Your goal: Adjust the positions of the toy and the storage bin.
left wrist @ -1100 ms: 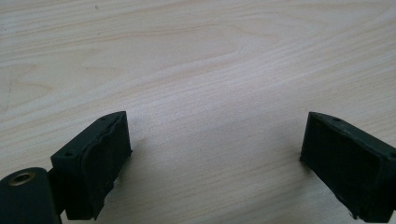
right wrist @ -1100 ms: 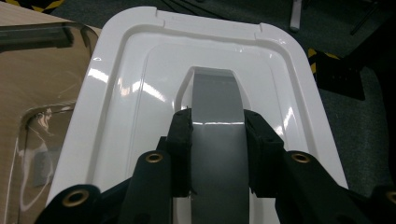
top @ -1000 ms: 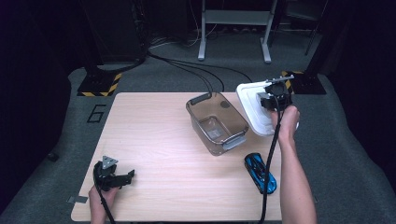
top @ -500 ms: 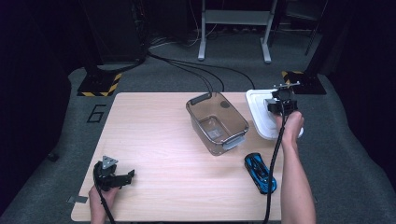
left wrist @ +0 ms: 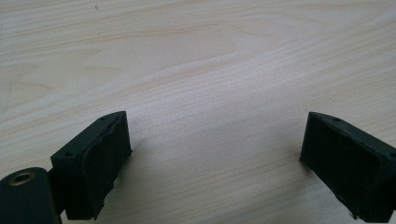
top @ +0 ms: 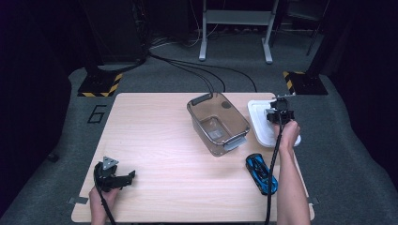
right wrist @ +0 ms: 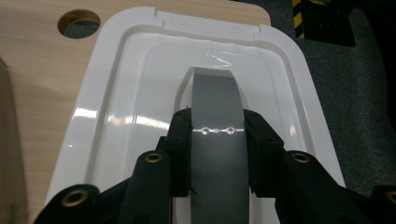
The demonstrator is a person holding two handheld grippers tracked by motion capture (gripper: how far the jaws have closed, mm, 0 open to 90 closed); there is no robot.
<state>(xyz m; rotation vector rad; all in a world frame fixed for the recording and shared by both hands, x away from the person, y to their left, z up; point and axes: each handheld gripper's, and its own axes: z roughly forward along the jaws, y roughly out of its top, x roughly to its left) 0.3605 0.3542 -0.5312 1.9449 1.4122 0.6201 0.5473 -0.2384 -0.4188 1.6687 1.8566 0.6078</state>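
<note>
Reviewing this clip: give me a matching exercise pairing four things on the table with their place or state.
Things:
1. white lid
2. toy car
3. clear bin
4. left gripper

States:
A. open, over bare wood
B. grey handle clamped by the right gripper
C. blue, near the right forearm
D. mid-table, beside the lid

Pairs: 1-B, 2-C, 3-D, 4-A

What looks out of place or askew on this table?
Only small things: the white lid hangs slightly past the table's right edge, with the right gripper clamped on its grey handle. The clear box sits angled. No spill or damage.
</note>
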